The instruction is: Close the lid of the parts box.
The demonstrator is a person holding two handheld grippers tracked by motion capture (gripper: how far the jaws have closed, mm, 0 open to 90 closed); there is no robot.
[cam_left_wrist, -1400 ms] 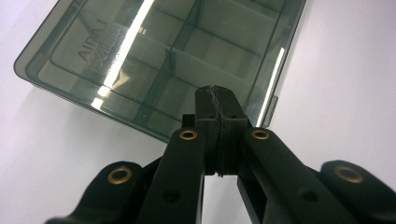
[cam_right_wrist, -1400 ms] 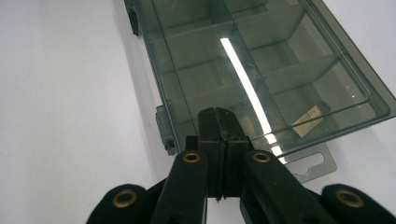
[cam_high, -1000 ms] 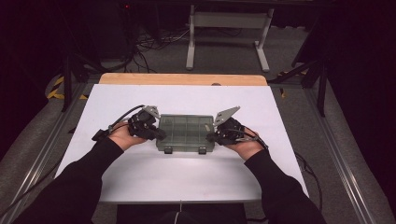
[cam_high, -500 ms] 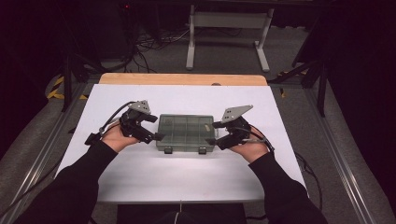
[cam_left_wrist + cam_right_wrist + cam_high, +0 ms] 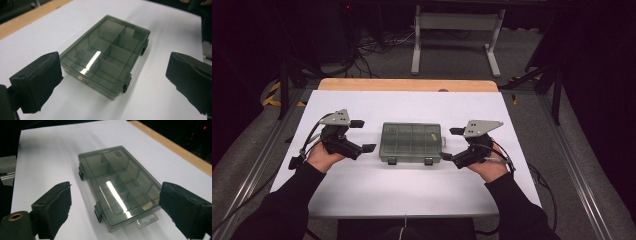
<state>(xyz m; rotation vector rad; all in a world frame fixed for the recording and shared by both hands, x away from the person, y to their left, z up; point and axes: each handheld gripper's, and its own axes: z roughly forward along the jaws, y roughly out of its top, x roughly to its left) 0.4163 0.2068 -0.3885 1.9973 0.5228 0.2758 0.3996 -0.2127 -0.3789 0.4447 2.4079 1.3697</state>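
A smoky transparent compartment box [image 5: 411,142] lies flat with its lid closed in the middle of the white table [image 5: 412,185]. Two latches sit on its near edge, a hang tab on its right end. Inside are dividers; a small yellowish piece shows in a right-end compartment [image 5: 147,205]. My left gripper [image 5: 362,136] is just left of the box, open, nothing between its jaws. My right gripper [image 5: 451,144] is just right of it, open and empty too. The box [image 5: 105,56] lies ahead of the left gripper's wide-apart jaws, and the box [image 5: 120,185] likewise lies ahead of the right one's.
A wooden strip [image 5: 407,84] runs along the table's far edge. Behind it stand a metal frame [image 5: 457,30] and cables on the floor [image 5: 377,42]. Rails run along both sides of the table. Bare white surface surrounds the box.
Both grippers have drawn outward from the box's ends, the left one leftward and the right one rightward. The box has stayed in place.
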